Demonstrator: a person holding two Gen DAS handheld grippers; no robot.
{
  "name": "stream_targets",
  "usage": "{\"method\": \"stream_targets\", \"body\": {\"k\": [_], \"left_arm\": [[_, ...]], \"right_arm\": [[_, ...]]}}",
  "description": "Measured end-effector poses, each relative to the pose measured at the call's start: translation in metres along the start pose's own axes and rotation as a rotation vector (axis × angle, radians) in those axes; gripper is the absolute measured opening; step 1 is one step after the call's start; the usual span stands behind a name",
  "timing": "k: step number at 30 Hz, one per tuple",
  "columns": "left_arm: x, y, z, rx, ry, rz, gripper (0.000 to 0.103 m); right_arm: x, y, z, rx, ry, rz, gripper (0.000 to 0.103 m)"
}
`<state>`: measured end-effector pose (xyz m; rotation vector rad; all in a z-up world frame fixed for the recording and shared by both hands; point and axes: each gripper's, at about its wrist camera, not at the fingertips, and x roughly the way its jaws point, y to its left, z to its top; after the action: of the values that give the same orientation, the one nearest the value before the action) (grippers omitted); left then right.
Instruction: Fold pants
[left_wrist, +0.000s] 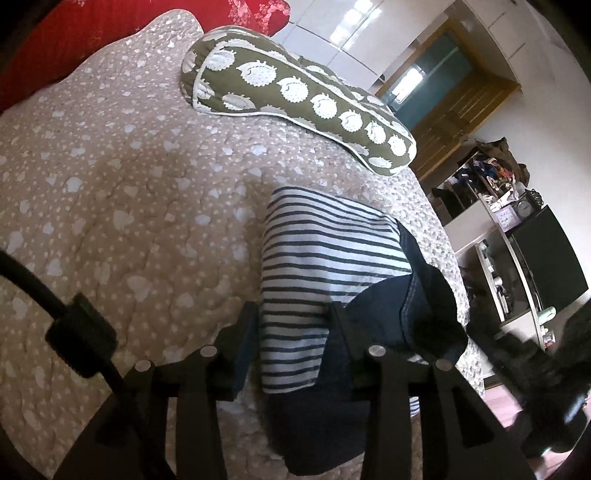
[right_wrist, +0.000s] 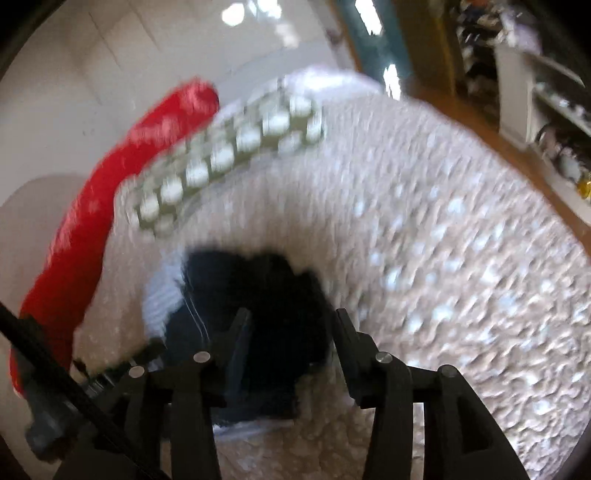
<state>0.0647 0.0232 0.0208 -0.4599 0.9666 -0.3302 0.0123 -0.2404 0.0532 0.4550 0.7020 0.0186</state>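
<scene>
The pants (left_wrist: 325, 258) lie in a folded bundle on the bed, white-and-navy striped cloth with dark denim (left_wrist: 424, 306) wrapped over its right side. My left gripper (left_wrist: 293, 321) is shut on the bundle's near end. Its left finger sits at the cloth's left edge and the striped cloth fills the gap. The right wrist view is blurred. There the pants (right_wrist: 255, 291) show as a dark mass with a pale striped edge, and my right gripper (right_wrist: 291, 325) stands open over them, a thin gap at its right finger.
The bed's beige quilt (left_wrist: 129, 184) spreads left and ahead. An olive bolster pillow (left_wrist: 295, 92) with white prints lies at the back, a red blanket (left_wrist: 74, 33) behind it. Shelves and a dark screen (left_wrist: 546, 258) stand past the bed's right edge.
</scene>
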Motion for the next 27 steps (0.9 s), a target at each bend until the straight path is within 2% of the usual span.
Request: {"method": "stream_targets", "body": {"k": [2, 4, 5, 6, 8, 9, 11, 14, 16, 18, 19, 22, 23, 25, 27], "left_arm": [[0.0, 0.0, 0.0, 0.001, -0.001, 0.002, 0.037], [-0.001, 0.0, 0.0, 0.005, -0.002, 0.004, 0.037], [-0.001, 0.0, -0.001, 0.01, -0.003, 0.007, 0.037], [-0.002, -0.001, -0.001, 0.016, -0.005, 0.006, 0.037], [-0.007, -0.004, -0.001, 0.034, -0.016, -0.001, 0.037], [-0.013, -0.006, -0.003, 0.048, -0.03, -0.004, 0.037], [-0.028, -0.012, -0.007, 0.092, -0.076, 0.005, 0.038], [-0.054, -0.022, -0.018, 0.155, -0.156, 0.068, 0.041], [-0.075, -0.032, -0.032, 0.197, -0.21, 0.114, 0.048], [-0.093, -0.038, -0.048, 0.216, -0.254, 0.149, 0.061], [-0.102, -0.042, -0.058, 0.229, -0.278, 0.173, 0.063], [-0.128, -0.059, -0.087, 0.289, -0.36, 0.285, 0.078], [-0.138, -0.065, -0.094, 0.305, -0.393, 0.32, 0.086], [-0.156, -0.073, -0.107, 0.306, -0.443, 0.354, 0.09], [-0.167, -0.077, -0.113, 0.282, -0.452, 0.358, 0.093]], "right_arm": [[0.0, 0.008, 0.006, -0.025, 0.004, 0.065, 0.048], [0.012, 0.013, 0.007, -0.026, 0.055, 0.113, 0.049], [0.024, 0.01, 0.006, -0.009, 0.091, 0.127, 0.053], [0.035, 0.005, 0.005, 0.009, 0.124, 0.127, 0.062], [0.064, -0.018, -0.006, 0.114, 0.238, 0.123, 0.064], [0.061, -0.03, -0.01, 0.19, 0.216, 0.176, 0.064], [0.041, -0.039, -0.014, 0.231, 0.168, 0.212, 0.064], [0.001, -0.041, -0.025, 0.153, 0.124, 0.193, 0.066], [-0.021, -0.041, -0.037, 0.09, 0.102, 0.151, 0.071], [-0.038, -0.043, -0.051, 0.047, 0.089, 0.11, 0.073], [-0.044, -0.046, -0.061, 0.035, 0.086, 0.097, 0.074], [-0.052, -0.049, -0.085, -0.002, 0.091, 0.077, 0.074], [-0.053, -0.049, -0.091, -0.017, 0.09, 0.065, 0.074], [-0.059, -0.047, -0.102, -0.048, 0.081, 0.052, 0.074], [-0.063, -0.047, -0.109, -0.063, 0.083, 0.047, 0.074]]}}
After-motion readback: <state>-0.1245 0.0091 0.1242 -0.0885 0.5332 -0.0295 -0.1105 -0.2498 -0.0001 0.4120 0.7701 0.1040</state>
